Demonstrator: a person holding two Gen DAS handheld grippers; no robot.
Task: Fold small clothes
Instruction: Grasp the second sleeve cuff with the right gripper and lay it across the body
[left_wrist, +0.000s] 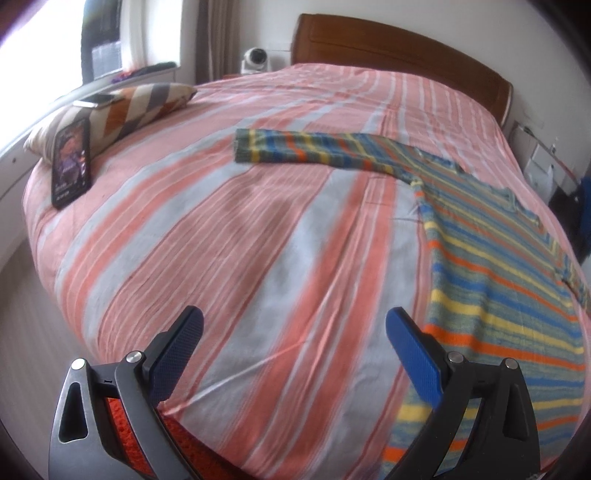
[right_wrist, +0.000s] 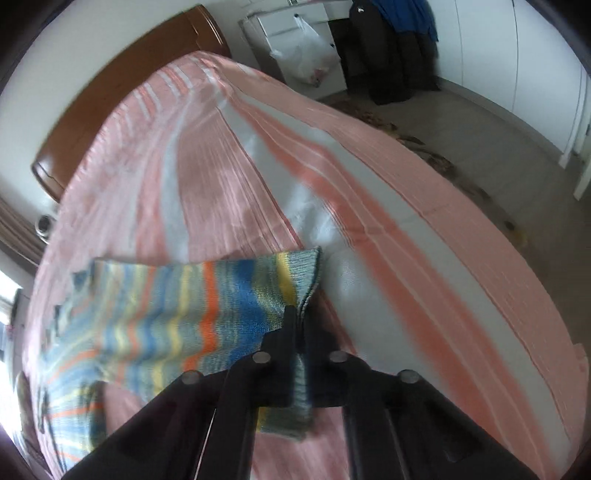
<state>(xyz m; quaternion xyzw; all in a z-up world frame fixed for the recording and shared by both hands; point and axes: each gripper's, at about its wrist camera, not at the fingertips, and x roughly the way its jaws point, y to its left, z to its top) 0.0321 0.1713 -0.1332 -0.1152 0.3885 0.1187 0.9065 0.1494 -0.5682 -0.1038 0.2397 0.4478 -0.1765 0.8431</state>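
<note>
A small knitted sweater (left_wrist: 491, 258) with blue, yellow, orange and grey stripes lies flat on the right side of the bed. One sleeve (left_wrist: 295, 149) stretches out to the left. My left gripper (left_wrist: 295, 325) stands open above the bedspread, just left of the sweater's hem, with nothing between its blue pads (left_wrist: 413, 354). In the right wrist view my right gripper (right_wrist: 299, 321) is shut on the cuff end of the sweater's other sleeve (right_wrist: 192, 314), which is lifted slightly off the bed; the cuff's ribbed edge sticks out on both sides of the closed fingers.
The bed (left_wrist: 229, 236) has a pink and grey striped cover and a brown headboard (left_wrist: 399, 44). A striped pillow (left_wrist: 122, 110) and a phone (left_wrist: 72, 162) sit at the far left. A white camera (left_wrist: 256, 59) stands behind. Floor, white cabinets and hanging clothes (right_wrist: 391, 48) lie beyond the bed's right edge.
</note>
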